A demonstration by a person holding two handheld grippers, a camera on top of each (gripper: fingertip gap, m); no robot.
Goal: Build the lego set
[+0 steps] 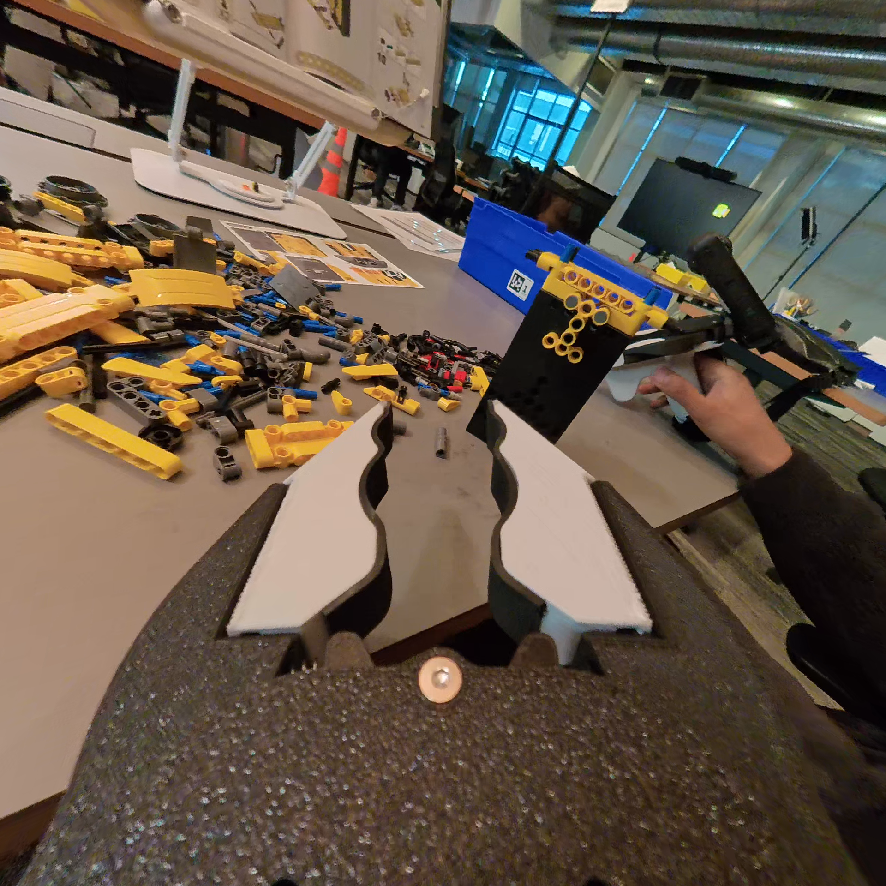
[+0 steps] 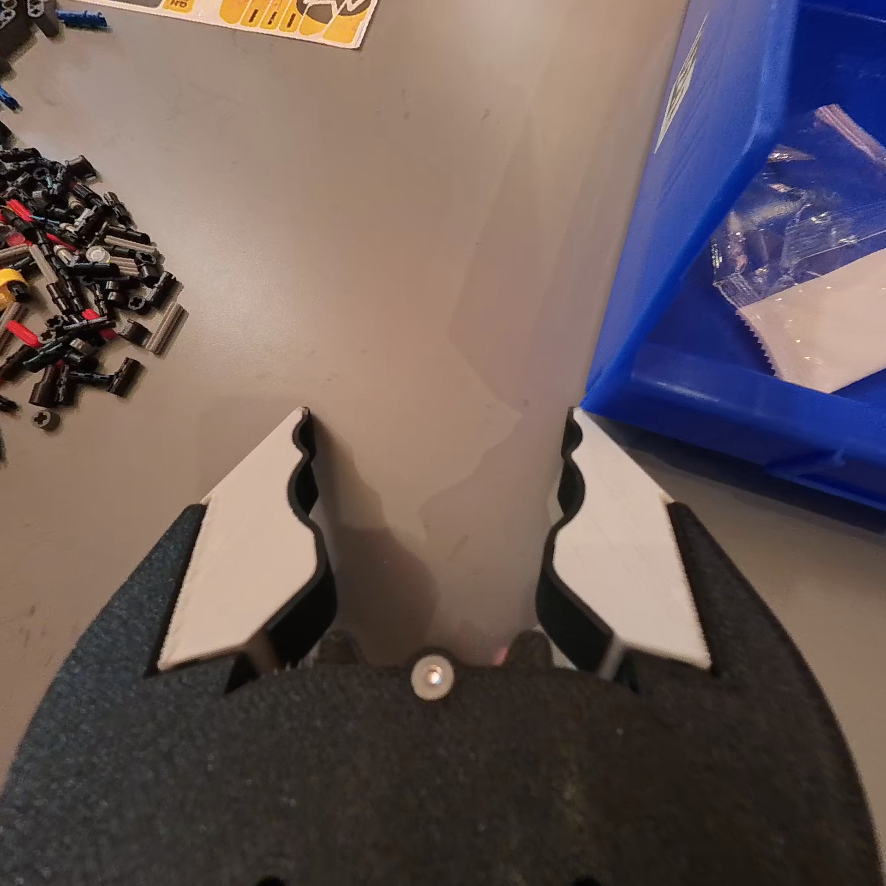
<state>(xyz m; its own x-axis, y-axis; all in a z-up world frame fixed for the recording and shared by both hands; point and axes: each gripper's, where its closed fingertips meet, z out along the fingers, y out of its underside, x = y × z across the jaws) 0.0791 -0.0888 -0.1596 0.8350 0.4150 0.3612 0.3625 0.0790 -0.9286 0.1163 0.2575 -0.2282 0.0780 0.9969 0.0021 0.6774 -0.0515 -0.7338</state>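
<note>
My left gripper (image 1: 439,407) is open and empty, low over the grey table (image 1: 120,551). A small grey pin (image 1: 441,442) lies on the table just beyond the gap between its fingertips. Past its right finger a black flat panel (image 1: 551,378) stands tilted, with a yellow holed-beam assembly (image 1: 592,307) at its top. A hand (image 1: 719,407) holds the other gripper's handle behind it; I cannot tell how the panel is supported. In the right wrist view my right gripper (image 2: 438,412) is open and empty above bare table (image 2: 383,192).
A big pile of yellow, black, grey and blue building pieces (image 1: 192,326) covers the left of the table. Black pins (image 2: 72,287) lie left of the right gripper. A blue bin (image 2: 695,287) with a plastic bag (image 2: 815,268) stands right. A booklet stand (image 1: 230,192) and sticker sheet (image 1: 326,259) sit behind.
</note>
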